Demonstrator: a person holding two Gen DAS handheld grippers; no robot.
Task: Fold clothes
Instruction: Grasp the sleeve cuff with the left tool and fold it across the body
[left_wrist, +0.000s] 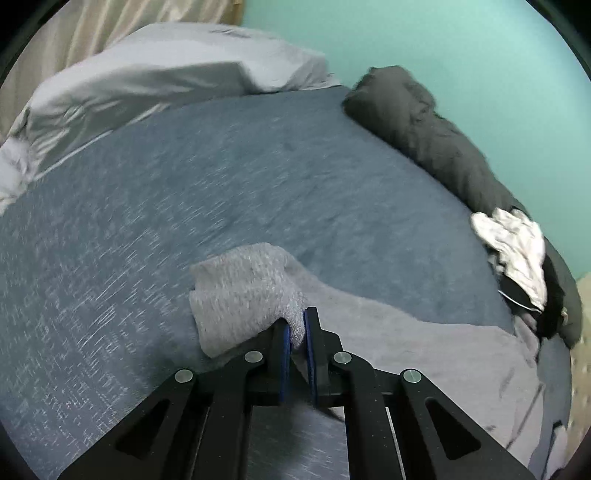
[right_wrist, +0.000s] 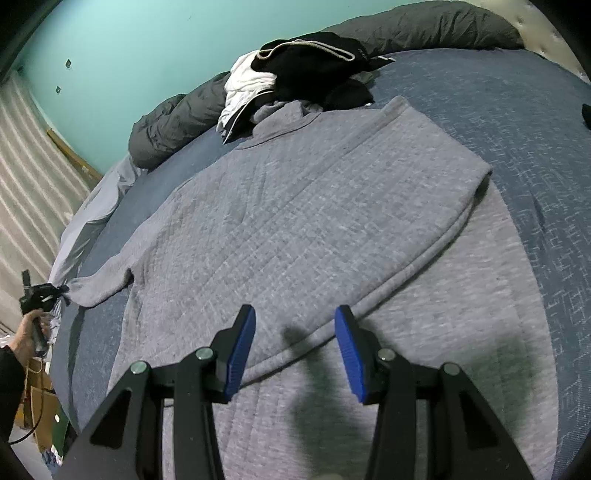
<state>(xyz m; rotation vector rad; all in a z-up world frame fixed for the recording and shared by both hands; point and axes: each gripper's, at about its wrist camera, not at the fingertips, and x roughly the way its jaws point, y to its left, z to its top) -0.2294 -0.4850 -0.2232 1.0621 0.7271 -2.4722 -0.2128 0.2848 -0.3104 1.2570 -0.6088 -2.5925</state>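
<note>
Two grippers are in use over a grey sweatshirt (right_wrist: 295, 206) spread flat on a blue bedspread (right_wrist: 517, 129). The right gripper (right_wrist: 294, 350) hovers above the near part of the garment with its blue-padded fingers (right_wrist: 240, 350) spread wide and nothing between them; the edge of a folded-over panel runs diagonally between and just beyond the fingertips. The folded sleeve (right_wrist: 436, 147) lies on the chest to the right of centre.

The left gripper (left_wrist: 296, 328) has its fingers closed to a narrow gap, pinching the cuff end of the other sleeve (left_wrist: 240, 295); the cuff bunches ahead and to the left of the fingertips, and the sleeve trails to the right toward the body. In the right wrist view this gripper (right_wrist: 55, 291) appears at the far left bed edge, held by a hand (right_wrist: 27, 332), with the sleeve stretched out toward it.

Farther off, a pile of black and white clothes (right_wrist: 295, 74) touches the collar. Beyond lie a dark rolled duvet (left_wrist: 424, 122), a grey pillow (left_wrist: 166, 74) and a teal wall (right_wrist: 129, 44).
</note>
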